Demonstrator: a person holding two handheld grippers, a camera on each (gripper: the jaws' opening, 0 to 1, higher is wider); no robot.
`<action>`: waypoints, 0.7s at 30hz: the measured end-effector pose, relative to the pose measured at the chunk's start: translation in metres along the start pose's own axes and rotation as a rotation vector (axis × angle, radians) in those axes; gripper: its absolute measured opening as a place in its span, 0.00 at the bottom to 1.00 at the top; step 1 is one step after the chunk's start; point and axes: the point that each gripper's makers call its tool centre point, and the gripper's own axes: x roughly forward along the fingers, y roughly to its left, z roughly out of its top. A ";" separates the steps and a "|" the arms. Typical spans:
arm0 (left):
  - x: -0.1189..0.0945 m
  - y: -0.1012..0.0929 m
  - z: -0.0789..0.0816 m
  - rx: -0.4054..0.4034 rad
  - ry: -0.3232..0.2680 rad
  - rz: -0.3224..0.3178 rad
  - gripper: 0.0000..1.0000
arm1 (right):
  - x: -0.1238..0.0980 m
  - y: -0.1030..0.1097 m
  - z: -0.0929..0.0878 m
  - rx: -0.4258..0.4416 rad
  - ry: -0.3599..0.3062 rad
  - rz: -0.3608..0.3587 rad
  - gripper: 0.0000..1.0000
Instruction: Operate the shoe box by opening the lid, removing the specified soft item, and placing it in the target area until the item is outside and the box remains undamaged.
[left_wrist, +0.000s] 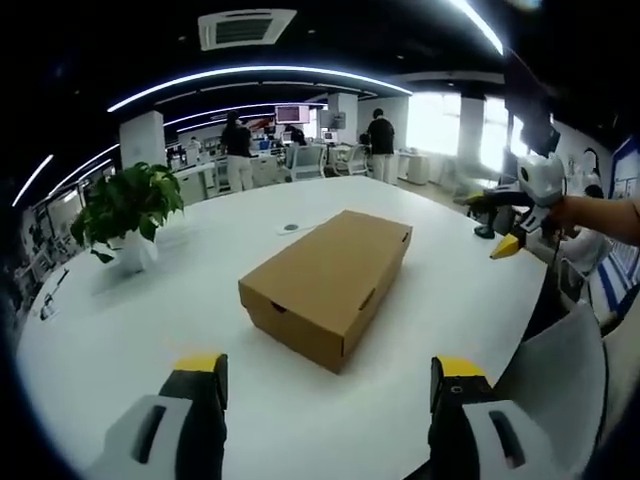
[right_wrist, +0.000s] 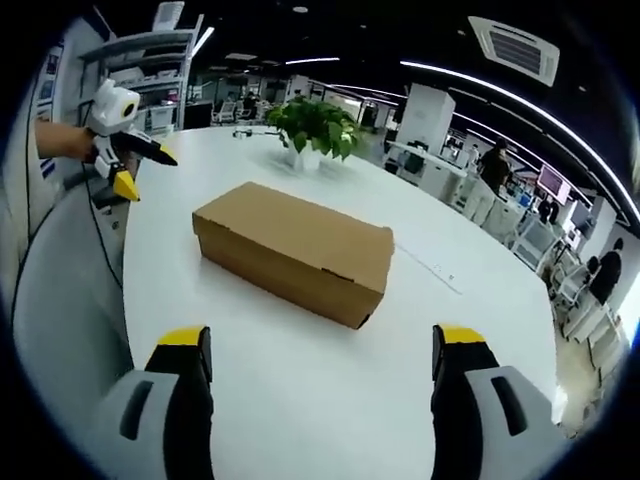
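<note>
A closed brown cardboard shoe box (left_wrist: 328, 282) lies on the white round table (left_wrist: 150, 320), lid down. In the left gripper view my left gripper (left_wrist: 330, 375) stands open just short of the box, nothing between its jaws. My right gripper (left_wrist: 515, 215) comes in from the right there, held in a hand above the table's far right edge. In the right gripper view the box (right_wrist: 295, 250) sits ahead of my open right gripper (right_wrist: 325, 345), and the left gripper (right_wrist: 125, 145) hangs at the upper left in a hand. The box's contents are hidden.
A potted green plant (left_wrist: 125, 215) stands on the table left of the box, seen also as the plant (right_wrist: 315, 130) behind the box. A small dark disc (left_wrist: 291, 227) lies beyond the box. A grey chair back (left_wrist: 560, 370) is at the right. People stand among desks far behind.
</note>
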 end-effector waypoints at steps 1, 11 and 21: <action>0.002 0.001 0.000 -0.001 0.000 0.003 0.84 | 0.001 -0.002 -0.001 0.001 0.004 0.003 0.86; 0.019 0.008 0.006 0.017 0.013 0.017 0.81 | 0.022 -0.016 0.000 -0.057 0.037 0.065 0.82; 0.038 -0.003 0.000 -0.040 0.016 0.010 0.76 | 0.045 -0.028 -0.004 -0.080 0.076 0.119 0.76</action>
